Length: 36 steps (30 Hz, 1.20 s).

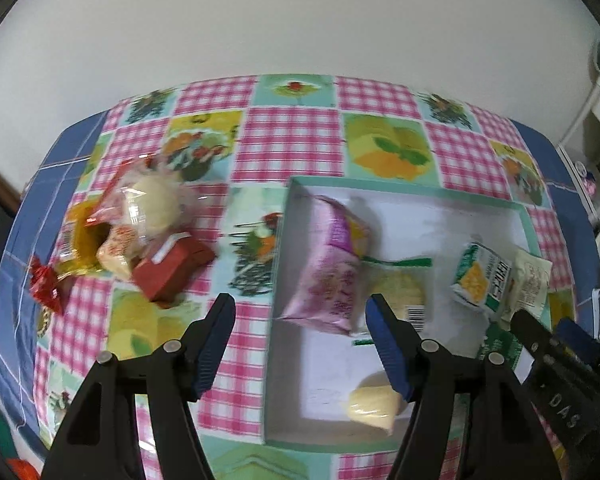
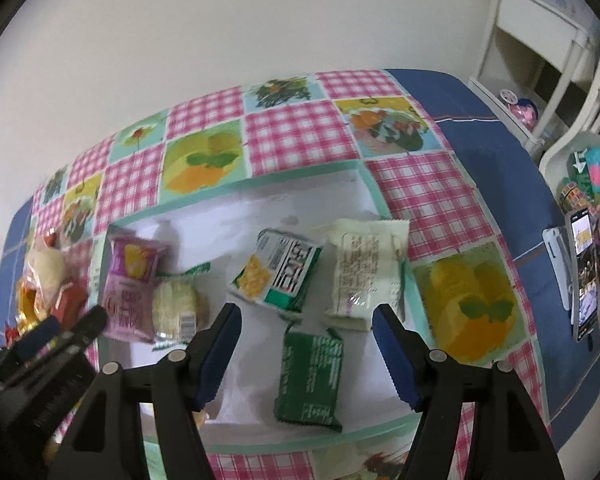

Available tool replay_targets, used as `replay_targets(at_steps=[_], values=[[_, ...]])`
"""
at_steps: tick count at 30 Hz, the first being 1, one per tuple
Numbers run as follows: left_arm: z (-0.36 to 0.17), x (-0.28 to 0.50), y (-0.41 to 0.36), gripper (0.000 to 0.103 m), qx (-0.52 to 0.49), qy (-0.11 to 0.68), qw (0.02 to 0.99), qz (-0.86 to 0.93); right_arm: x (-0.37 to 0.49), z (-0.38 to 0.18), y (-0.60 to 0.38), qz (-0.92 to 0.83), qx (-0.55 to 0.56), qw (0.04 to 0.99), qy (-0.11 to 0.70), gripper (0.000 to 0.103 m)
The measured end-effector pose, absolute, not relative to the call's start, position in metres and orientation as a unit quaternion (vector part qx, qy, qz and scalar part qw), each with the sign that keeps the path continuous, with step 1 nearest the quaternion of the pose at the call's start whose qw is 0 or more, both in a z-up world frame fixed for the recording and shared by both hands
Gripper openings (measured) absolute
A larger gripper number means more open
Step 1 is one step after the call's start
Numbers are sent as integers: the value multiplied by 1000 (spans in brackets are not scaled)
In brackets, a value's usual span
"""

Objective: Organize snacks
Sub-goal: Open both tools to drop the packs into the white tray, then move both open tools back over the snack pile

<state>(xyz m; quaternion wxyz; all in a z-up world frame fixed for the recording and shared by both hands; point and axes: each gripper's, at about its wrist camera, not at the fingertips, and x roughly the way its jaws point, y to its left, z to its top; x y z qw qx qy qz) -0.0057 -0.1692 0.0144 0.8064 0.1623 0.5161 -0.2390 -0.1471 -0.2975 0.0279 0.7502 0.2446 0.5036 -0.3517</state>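
On the desk, covered by a checked and fruit-printed cloth, a shallow white box with a mint rim sits right of centre and already holds several snacks. Outside it, at the far left, lies the remaining pile: a clear-wrapped pale round cake, a gold packet, a red carton and a red foil sweet, touching or overlapping one another.

Claw state: the left claw stands open with nothing between its blue pads; it straddles the near-left wall of the box. The right claw also stands open and empty, above the box interior, with a dark green packet lying just below the gap between its pads.

Deciding relation: the pile lies to the left of and beyond the left claw, well apart from the right claw, so the left hand is judged the nearer one for the next pick. The red carton is the closest item; its long axis runs diagonally from near left to far right.

Box contents, left to right: purple bag, pale noodle-like pack, green-and-white carton, cream wrapper
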Motion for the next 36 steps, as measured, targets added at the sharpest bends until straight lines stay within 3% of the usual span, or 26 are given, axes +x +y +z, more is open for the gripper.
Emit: replay_targets(at_steps=[11,15,22,25,27,29,30,36], values=[[19,10,-121,69,149,516,820,-198,-127,19,-255,-320,219,754,530,72],[19,8,-114,81,156,511,823,-194,-119,20,-244,-310,206,760,533,72],[16,12,-105,81,151,516,823,-185,-115,26,-240,-306,203,765,528,72],[16,15,-103,93,150,514,826,-177,-114,25,-242,-307,202,765,529,77],[15,17,-101,94,148,514,827,-173,-114,25,-242,-309,200,765,528,84],[14,19,-100,94,148,512,829,-170,-114,25,-242,-306,204,768,525,99],[14,20,-99,98,149,511,830,-166,-114,25,-242,-304,206,769,523,101],[15,23,-94,101,145,502,839,-153,-112,27,-239,-303,197,777,515,103]])
